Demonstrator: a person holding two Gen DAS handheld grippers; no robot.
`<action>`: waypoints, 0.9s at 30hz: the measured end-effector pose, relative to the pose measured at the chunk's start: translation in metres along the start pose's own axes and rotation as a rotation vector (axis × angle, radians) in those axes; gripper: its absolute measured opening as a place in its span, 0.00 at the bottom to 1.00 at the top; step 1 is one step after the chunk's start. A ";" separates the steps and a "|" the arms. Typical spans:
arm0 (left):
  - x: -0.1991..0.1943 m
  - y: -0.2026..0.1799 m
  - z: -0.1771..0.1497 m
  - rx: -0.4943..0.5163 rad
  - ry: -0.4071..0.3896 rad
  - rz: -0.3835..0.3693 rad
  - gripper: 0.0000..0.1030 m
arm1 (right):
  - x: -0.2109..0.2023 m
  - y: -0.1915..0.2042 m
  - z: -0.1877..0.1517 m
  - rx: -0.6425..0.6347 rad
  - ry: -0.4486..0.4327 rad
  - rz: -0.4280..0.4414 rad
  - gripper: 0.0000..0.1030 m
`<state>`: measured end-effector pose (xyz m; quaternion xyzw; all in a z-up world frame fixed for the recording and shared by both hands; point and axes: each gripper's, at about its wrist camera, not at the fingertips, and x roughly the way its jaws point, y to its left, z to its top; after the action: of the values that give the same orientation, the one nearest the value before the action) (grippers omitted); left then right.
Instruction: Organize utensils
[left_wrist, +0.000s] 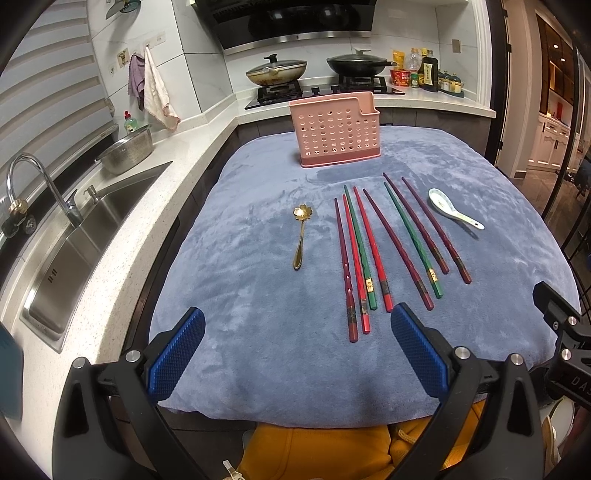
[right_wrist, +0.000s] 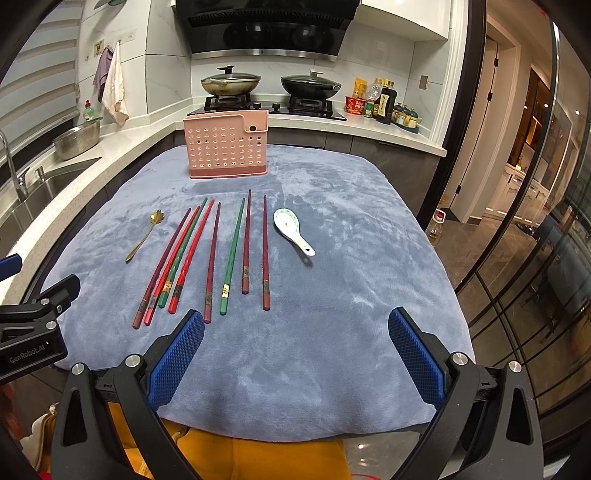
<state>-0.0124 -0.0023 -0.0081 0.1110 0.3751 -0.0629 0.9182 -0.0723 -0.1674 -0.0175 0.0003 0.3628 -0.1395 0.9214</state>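
Observation:
A pink perforated utensil holder (left_wrist: 335, 133) (right_wrist: 226, 147) stands upright at the far end of the blue cloth (left_wrist: 258, 295) (right_wrist: 332, 295). Several red, maroon and green chopsticks (left_wrist: 373, 251) (right_wrist: 210, 258) lie side by side mid-cloth. A gold flower-bowl spoon (left_wrist: 300, 236) (right_wrist: 143, 236) lies to their left, a white ceramic spoon (left_wrist: 452, 208) (right_wrist: 292, 229) to their right. My left gripper (left_wrist: 295, 325) hangs open over the near edge, empty, its right pad beside the chopstick ends. My right gripper (right_wrist: 295, 325) is open and empty too, near the cloth's front edge.
A steel sink (left_wrist: 74, 236) with a tap (left_wrist: 33, 184) and a colander (left_wrist: 129, 147) runs along the left counter. Behind the holder is a hob with two lidded pans (left_wrist: 317, 68) and sauce bottles (left_wrist: 424, 72). A glass door (right_wrist: 535, 258) stands on the right.

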 end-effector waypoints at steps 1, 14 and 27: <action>0.001 -0.001 0.001 0.000 0.004 0.000 0.93 | 0.001 0.001 0.000 0.002 0.005 0.002 0.93; 0.034 0.001 0.010 -0.005 0.074 -0.018 0.93 | 0.041 -0.005 0.004 0.026 0.072 0.022 0.93; 0.118 0.036 0.040 -0.121 0.139 -0.047 0.93 | 0.127 -0.024 0.053 0.063 0.096 0.045 0.93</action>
<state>0.1061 0.0184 -0.0576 0.0504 0.4437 -0.0539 0.8931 0.0454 -0.2285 -0.0612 0.0442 0.4017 -0.1297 0.9054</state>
